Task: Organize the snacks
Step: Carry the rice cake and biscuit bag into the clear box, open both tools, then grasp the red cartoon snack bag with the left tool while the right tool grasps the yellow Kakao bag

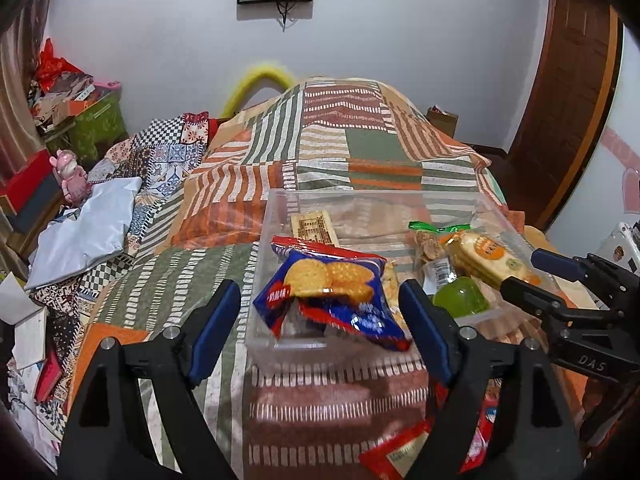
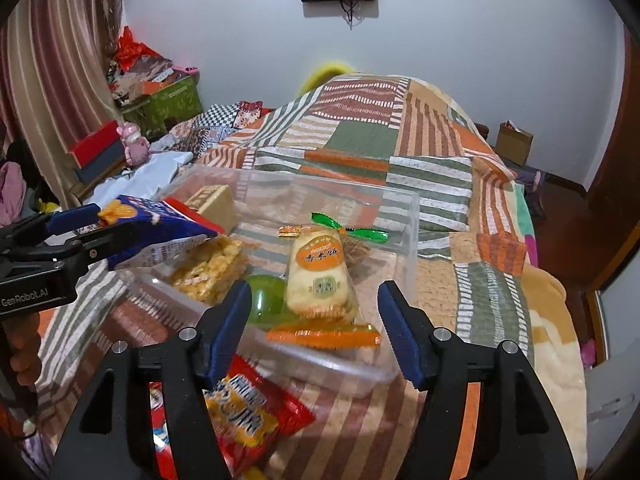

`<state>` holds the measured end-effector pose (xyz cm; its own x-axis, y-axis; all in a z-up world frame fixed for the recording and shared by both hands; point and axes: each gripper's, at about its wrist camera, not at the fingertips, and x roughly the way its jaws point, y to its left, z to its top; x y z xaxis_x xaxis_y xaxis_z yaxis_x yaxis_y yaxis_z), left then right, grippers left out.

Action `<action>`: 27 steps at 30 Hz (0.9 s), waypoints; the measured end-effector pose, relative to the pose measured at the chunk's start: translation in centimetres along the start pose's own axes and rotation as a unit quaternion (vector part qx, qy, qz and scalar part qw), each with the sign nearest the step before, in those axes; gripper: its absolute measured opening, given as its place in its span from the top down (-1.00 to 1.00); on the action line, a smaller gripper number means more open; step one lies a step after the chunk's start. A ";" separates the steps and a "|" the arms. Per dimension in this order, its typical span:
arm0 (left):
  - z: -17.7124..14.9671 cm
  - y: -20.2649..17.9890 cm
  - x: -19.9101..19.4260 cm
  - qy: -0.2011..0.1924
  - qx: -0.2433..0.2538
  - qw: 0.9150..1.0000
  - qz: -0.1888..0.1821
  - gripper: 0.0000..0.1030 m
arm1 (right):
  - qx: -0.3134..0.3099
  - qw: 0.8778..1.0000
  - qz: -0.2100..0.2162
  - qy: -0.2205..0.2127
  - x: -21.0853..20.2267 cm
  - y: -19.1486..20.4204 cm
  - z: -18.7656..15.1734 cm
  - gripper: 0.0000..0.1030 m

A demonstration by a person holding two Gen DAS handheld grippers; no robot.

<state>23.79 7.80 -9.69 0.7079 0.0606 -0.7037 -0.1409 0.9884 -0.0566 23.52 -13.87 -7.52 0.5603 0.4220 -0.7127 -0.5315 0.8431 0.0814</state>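
Left tool [image 1: 320,312]: my jaws stand wide, the blue cracker packet [image 1: 332,296] loose between them, neither pad pressing it.
Blue cracker packet: tilted over the near left corner of the clear bin [image 1: 360,200], on top of other snacks.
Right tool [image 2: 314,320]: my jaws stand partly apart, gripping nothing.
Rice cracker pack [image 2: 318,280]: inside the bin, just ahead of my right tool, beside a green jelly cup [image 2: 266,300].
Clear bin: sits on the bed [image 1: 280,160].
Red snack bag [image 2: 248,408]: on the bed under my right tool, outside the bin.
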 end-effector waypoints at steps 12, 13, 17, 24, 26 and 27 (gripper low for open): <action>-3.1 -0.9 -4.9 -0.004 -0.002 1.000 -0.024 -0.73 | 0.022 0.999 0.007 -0.024 -4.9 0.3 -3.4 -0.39; -3.4 -1.2 -5.3 -0.003 0.001 1.000 -0.027 -0.73 | 0.023 0.999 0.010 -0.021 -5.1 0.5 -3.9 -0.39; -5.0 -2.4 -6.6 -0.006 0.018 0.999 -0.033 -0.73 | 0.036 0.999 0.020 -0.008 -5.0 1.0 -5.7 -0.39; -7.9 -3.6 -7.4 0.012 0.035 0.998 -0.044 -0.74 | 0.023 0.999 0.008 0.031 -3.3 2.3 -8.8 -0.39; -8.5 -3.9 -7.5 0.014 0.039 0.998 -0.046 -0.74 | 0.024 0.999 0.005 0.031 -3.3 2.1 -9.4 -0.39; -8.6 -4.1 -7.5 0.015 0.040 0.998 -0.047 -0.74 | 0.027 0.999 0.006 0.030 -3.6 2.0 -9.6 -0.39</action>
<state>13.10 2.13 -10.30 0.6939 -0.0358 -0.7192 -0.0179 0.9976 -0.0669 14.40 -16.91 -11.51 0.5144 0.4120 -0.7521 -0.5012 0.8561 0.1262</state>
